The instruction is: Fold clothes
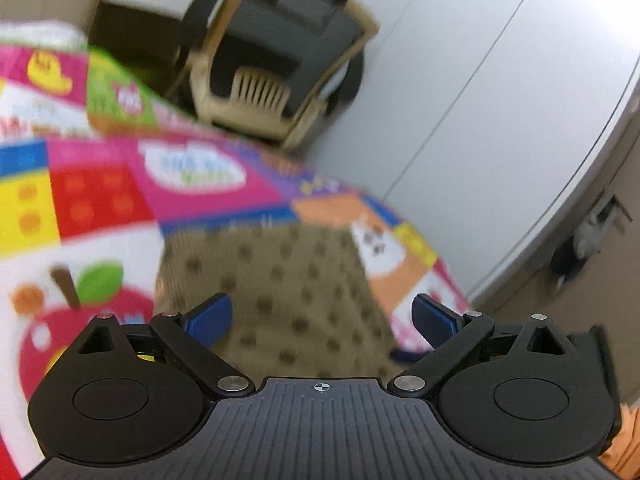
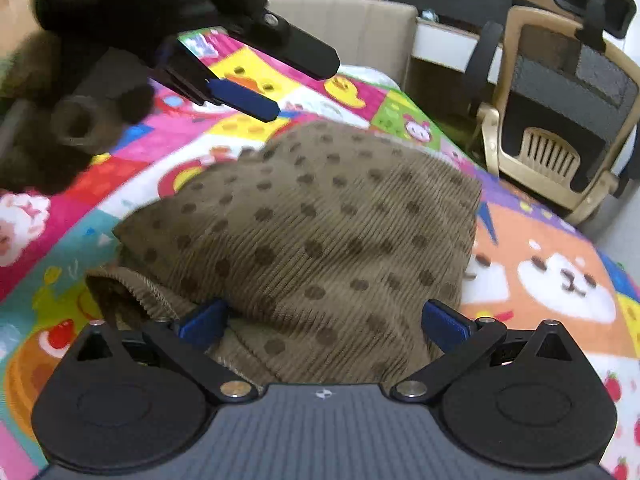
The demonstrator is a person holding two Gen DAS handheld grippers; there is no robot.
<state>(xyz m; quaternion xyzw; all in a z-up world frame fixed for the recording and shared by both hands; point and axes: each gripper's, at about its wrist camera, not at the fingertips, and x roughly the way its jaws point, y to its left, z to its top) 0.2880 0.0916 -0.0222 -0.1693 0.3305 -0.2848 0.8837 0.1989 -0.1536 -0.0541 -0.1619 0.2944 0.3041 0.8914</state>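
A tan corduroy garment with dark dots [image 2: 320, 236] lies folded into a rough block on a colourful patchwork cover [image 2: 560, 280]. It also shows in the left wrist view [image 1: 276, 288], blurred. My right gripper [image 2: 322, 318] is open, blue pads wide apart just above the garment's near edge, holding nothing. My left gripper [image 1: 322, 316] is open and empty above the garment's far side. From the right wrist view the left gripper [image 2: 256, 92] hangs in the air at upper left, its blue pad clear of the cloth.
A beige office chair with dark mesh [image 2: 560, 120] stands beyond the cover's far right corner; it also shows in the left wrist view [image 1: 276, 52]. A beige headboard or sofa back [image 2: 352, 32] runs behind. White wall panels [image 1: 500, 100] are to the right.
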